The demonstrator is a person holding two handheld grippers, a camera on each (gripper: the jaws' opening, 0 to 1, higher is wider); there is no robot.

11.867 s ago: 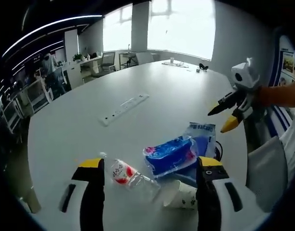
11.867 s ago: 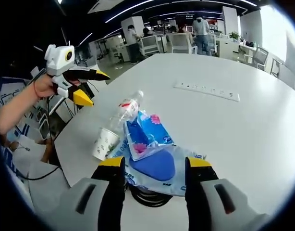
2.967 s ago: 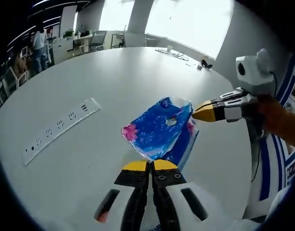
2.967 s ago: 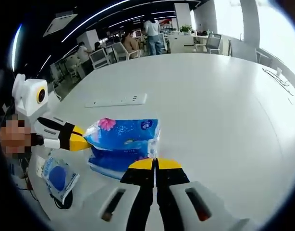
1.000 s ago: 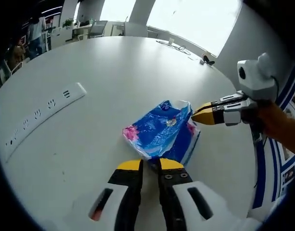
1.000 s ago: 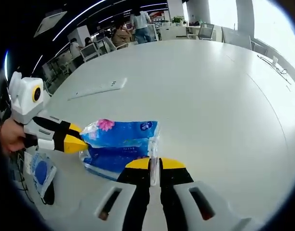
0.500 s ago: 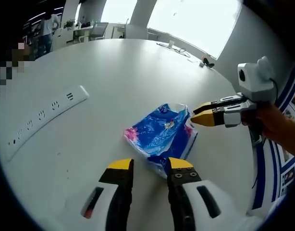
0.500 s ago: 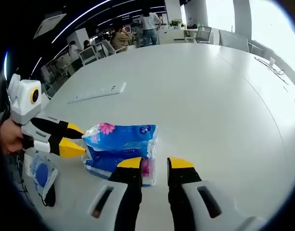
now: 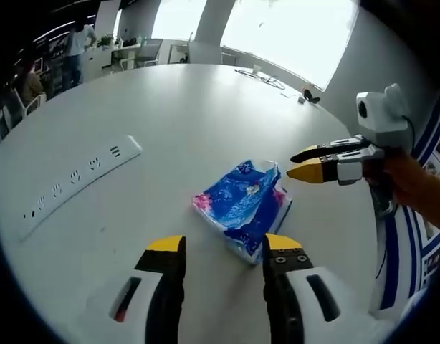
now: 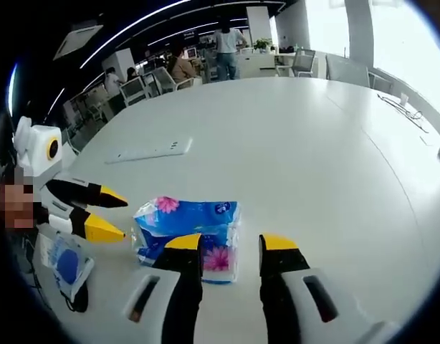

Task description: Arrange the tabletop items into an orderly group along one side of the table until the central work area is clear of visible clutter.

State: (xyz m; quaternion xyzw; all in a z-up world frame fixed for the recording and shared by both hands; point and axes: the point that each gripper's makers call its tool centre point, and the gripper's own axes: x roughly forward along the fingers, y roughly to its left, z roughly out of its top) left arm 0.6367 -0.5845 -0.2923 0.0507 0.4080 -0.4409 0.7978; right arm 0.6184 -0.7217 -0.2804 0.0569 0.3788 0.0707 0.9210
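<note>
Your left gripper (image 9: 221,249) hangs with its jaws spread apart and nothing between them, and your right gripper (image 10: 231,249) is likewise released, jaws parted with a clear gap. The blue tissue pack (image 9: 241,208) lies flat on the white table (image 9: 170,115), just ahead of both sets of jaws, one gripper at each end of it; neither jaw touches it, so it rests on its own weight. In the right gripper view the pack (image 10: 189,226) sits close to the near edge of the table (image 10: 313,143), which suits the job, since the edge is where the group should form and the wide middle stays bare. Off beyond your left gripper (image 10: 105,215) in that view, a blue-and-white packet (image 10: 66,266) lies over a dark cable at the same edge (likely the next neighbour for the pack, though I judge that only from where they lie). The white power strip (image 9: 80,183) stretches across the table, well apart from the pack, as I read it a fixture and not clutter. You face the pack from opposite ends, so either hand can nudge it square
</note>
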